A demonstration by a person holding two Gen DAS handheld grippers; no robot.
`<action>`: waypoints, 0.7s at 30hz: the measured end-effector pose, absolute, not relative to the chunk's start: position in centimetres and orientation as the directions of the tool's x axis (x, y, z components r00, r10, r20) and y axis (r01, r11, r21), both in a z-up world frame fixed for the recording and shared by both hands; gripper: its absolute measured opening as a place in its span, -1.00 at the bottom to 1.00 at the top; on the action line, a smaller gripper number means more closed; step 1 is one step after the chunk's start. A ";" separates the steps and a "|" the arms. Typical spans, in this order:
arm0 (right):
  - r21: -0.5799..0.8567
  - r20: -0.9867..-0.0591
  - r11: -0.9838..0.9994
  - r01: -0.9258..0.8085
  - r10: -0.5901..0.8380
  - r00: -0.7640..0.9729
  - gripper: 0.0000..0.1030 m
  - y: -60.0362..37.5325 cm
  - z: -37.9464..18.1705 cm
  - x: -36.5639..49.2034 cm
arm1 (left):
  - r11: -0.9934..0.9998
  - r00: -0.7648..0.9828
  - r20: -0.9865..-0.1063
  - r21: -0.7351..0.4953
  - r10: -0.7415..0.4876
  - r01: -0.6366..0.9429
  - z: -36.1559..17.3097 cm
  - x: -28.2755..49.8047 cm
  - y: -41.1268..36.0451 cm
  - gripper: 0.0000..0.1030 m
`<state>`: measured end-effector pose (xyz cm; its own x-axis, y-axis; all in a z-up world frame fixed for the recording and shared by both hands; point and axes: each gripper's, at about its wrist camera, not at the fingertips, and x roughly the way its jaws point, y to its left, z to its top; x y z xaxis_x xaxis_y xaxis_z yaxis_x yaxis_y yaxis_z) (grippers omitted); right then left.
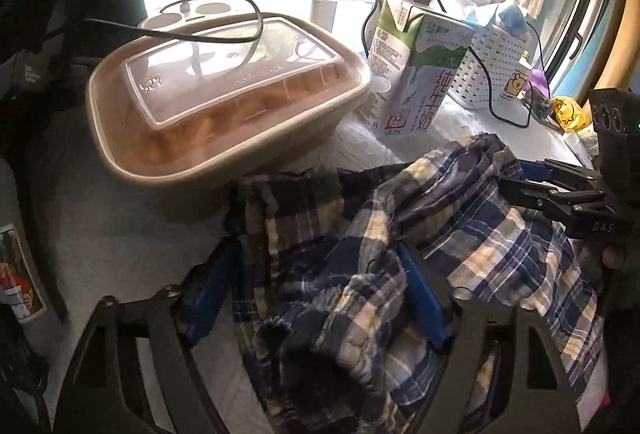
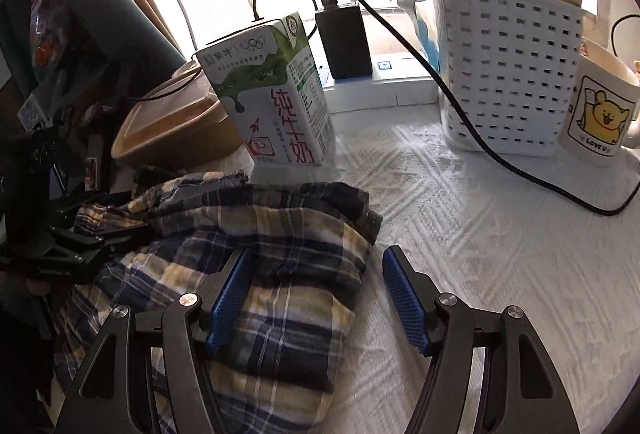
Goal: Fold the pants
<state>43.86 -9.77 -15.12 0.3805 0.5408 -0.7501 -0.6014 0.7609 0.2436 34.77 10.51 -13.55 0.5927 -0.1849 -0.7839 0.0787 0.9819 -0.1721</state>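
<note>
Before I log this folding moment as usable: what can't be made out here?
- Plaid pants: near end cut off by the bottom edge, both views.
- Left gripper: cloth bunched between the fingers hides any pad contact.
- Lidded tray: contents blurred by the fogged lid.
- Milk carton: small print unreadable.

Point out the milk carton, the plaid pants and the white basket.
milk carton point(image 2: 280, 105): right wrist view, front face.
plaid pants point(image 2: 280, 274): right wrist view, top fold.
white basket point(image 2: 508, 73): right wrist view, slotted front wall.
</note>
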 end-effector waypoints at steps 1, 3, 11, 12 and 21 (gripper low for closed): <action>0.241 -0.750 0.760 -0.603 0.540 0.381 0.34 -9.5 -15.1 43.9 | 0.979 0.596 -0.778 -0.181 -0.199 0.090 -13.5 34.8 10.4 0.06; 0.231 -0.753 0.754 -0.615 0.539 0.378 0.17 -8.9 -15.2 43.7 | 0.976 0.594 -0.776 -0.196 -0.214 0.096 -13.5 34.9 10.1 -0.23; 0.154 -0.738 0.727 -0.669 0.535 0.411 -0.63 -6.5 -14.4 41.9 | 0.976 0.625 -0.752 -0.200 -0.209 0.086 -12.4 33.7 9.0 -0.75; 0.134 -0.731 0.729 -0.671 0.530 0.430 -0.65 -6.2 -14.1 41.4 | 0.975 0.630 -0.747 -0.203 -0.211 0.085 -12.1 33.3 9.1 -0.77; -0.040 -0.589 0.722 -0.690 0.541 0.600 -0.68 -5.7 -7.1 35.2 | 0.970 0.723 -0.658 -0.230 -0.211 0.074 -7.0 29.2 9.4 -0.78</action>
